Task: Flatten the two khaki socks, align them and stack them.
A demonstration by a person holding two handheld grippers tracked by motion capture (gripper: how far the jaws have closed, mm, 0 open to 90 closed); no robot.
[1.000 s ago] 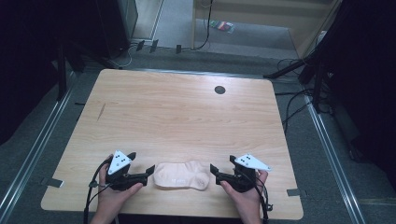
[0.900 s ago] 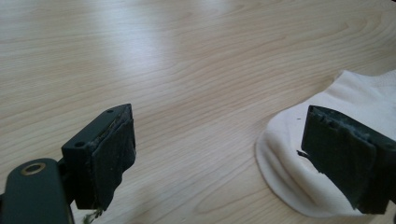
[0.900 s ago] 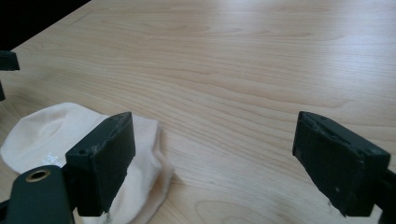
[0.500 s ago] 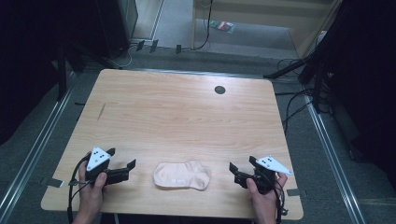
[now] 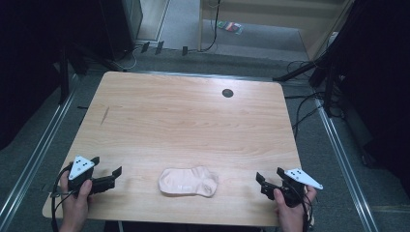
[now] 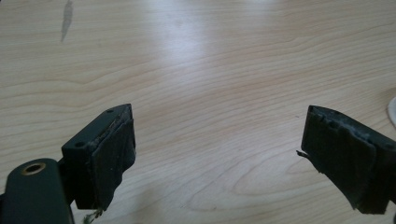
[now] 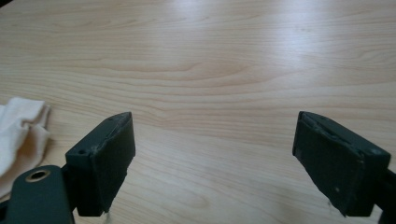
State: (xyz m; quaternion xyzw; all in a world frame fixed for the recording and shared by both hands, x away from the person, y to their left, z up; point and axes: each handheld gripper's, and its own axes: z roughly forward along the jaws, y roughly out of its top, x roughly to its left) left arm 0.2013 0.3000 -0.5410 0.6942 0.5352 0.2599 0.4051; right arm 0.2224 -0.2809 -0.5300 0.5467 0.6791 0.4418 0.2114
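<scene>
In the high view, we are seeing a pale sock lying flat on the wooden worktop, low in the frame and near the middle of the front edge. The left tongs are sitting at the lower left, held in a hand, with their jaws spread and nothing between them. The right tongs are sitting at the lower right in the other hand, jaws likewise spread and empty. Both are well apart from the sock, which is lying between them.

In the left gripper view, we are looking along two widely parted black jaws over bare wood; a sliver of the sock is peeking in at the right edge.

In the right gripper view, the jaws are again standing wide apart over bare wood, and the sock is lying at the left edge of the frame.
</scene>
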